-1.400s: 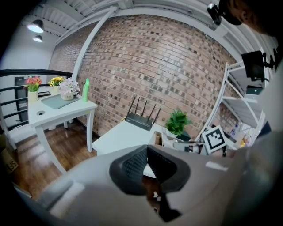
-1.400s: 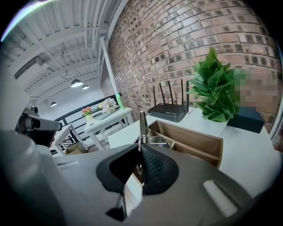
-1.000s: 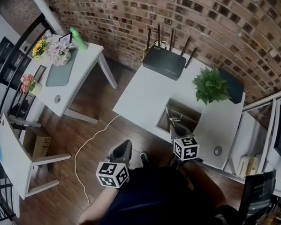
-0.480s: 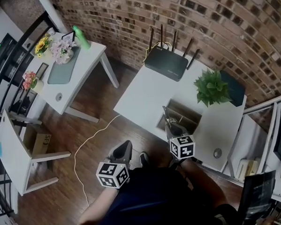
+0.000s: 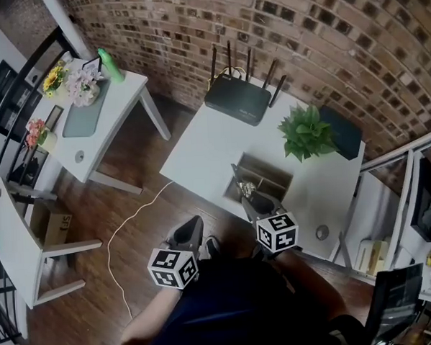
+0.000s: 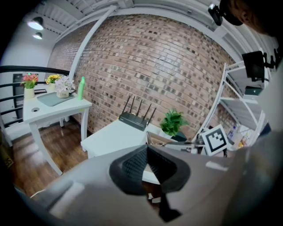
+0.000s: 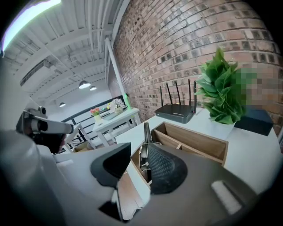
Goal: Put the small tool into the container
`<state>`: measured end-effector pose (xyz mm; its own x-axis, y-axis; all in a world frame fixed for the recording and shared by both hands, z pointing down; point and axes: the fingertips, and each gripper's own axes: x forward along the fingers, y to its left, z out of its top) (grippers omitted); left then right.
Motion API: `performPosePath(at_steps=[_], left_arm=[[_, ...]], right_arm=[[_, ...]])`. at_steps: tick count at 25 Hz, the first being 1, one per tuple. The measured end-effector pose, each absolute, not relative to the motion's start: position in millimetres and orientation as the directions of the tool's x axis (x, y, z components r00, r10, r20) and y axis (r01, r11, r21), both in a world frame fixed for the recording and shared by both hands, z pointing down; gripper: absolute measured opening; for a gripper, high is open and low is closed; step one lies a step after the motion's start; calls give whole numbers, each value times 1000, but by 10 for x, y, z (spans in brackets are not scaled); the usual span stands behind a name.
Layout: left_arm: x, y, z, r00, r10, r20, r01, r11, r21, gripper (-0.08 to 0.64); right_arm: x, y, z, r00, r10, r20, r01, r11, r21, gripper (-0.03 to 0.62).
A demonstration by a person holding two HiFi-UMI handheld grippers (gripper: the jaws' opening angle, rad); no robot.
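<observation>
The small tool [image 7: 143, 145], a slim shiny metal piece, stands nearly upright inside the wooden container [image 7: 194, 140], against the wall at the corner nearest the person. The right gripper [image 7: 140, 149] is at that same corner with its jaws opening. The tool shows in the gap between them, close to the ribbed right-hand pad and clear of the other one; I cannot tell whether that pad touches it. From the head view the tool [image 5: 246, 190] glints just inside the container [image 5: 270, 178], with the right gripper [image 5: 259, 204] at the box's near edge and its marker cube [image 5: 278, 232] behind it. The left gripper [image 5: 191, 231] hangs low over the wooden floor, well apart from the table; its own view shows the left gripper [image 6: 146, 150] clenched, pads meeting, with nothing in them. The container sits on a white table [image 5: 207, 143] beside a potted plant [image 5: 307, 131], and a black router [image 5: 237, 101] with raised antennas stands at the far edge by the brick wall [image 5: 324, 47]. Off to the left is a second white desk [image 5: 118, 101] carrying flowers [image 5: 81, 83] and a green bottle [image 5: 110, 65], and a white cable [image 5: 132, 223] trails across the floor.
</observation>
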<state>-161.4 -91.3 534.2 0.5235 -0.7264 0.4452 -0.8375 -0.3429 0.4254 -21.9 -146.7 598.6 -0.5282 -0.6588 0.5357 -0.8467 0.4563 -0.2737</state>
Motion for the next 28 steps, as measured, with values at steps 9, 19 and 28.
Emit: performPosePath(at_steps=[9, 19, 28], left_arm=[[-955, -854, 5271, 589, -692, 418, -798, -415, 438, 4], [-220, -636, 5201, 639, -647, 416, -765, -484, 424, 5], [314, -346, 5220, 652, -628, 425, -756, -502, 420, 5]], right_arm=[[275, -1231, 5559, -560, -712, 423, -828, 458, -324, 66], [942, -864, 5289, -550, -757, 352, -824, 425, -374, 29], [1363, -473, 5169, -590, -752, 293, -792, 471, -388, 11]])
